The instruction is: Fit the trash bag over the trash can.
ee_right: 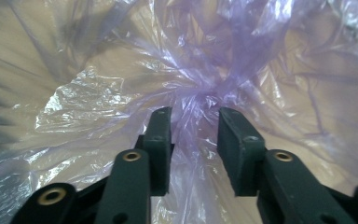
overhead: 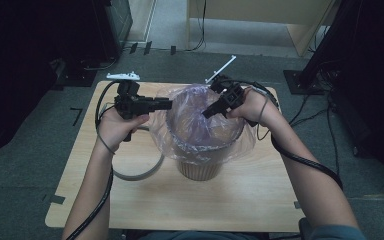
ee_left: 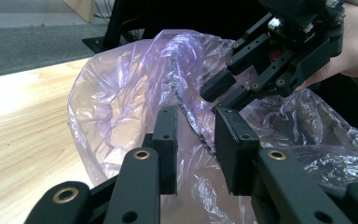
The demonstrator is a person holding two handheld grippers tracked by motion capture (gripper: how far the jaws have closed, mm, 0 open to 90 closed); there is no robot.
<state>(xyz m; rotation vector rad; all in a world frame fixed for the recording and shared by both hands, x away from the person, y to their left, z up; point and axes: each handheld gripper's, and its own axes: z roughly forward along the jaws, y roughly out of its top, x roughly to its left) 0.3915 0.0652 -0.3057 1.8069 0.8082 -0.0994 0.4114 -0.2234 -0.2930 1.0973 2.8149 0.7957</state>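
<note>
Purple bag point(overhead: 200, 125) already lines the bin point(overhead: 200, 167); both tools, left point(overhead: 166, 104) and right point(overhead: 207, 112), stand apart around gathered film, grip still pending.

Crinkled purple bag point(overhead: 200, 117) — lining bin point(overhead: 198, 170)
</note>
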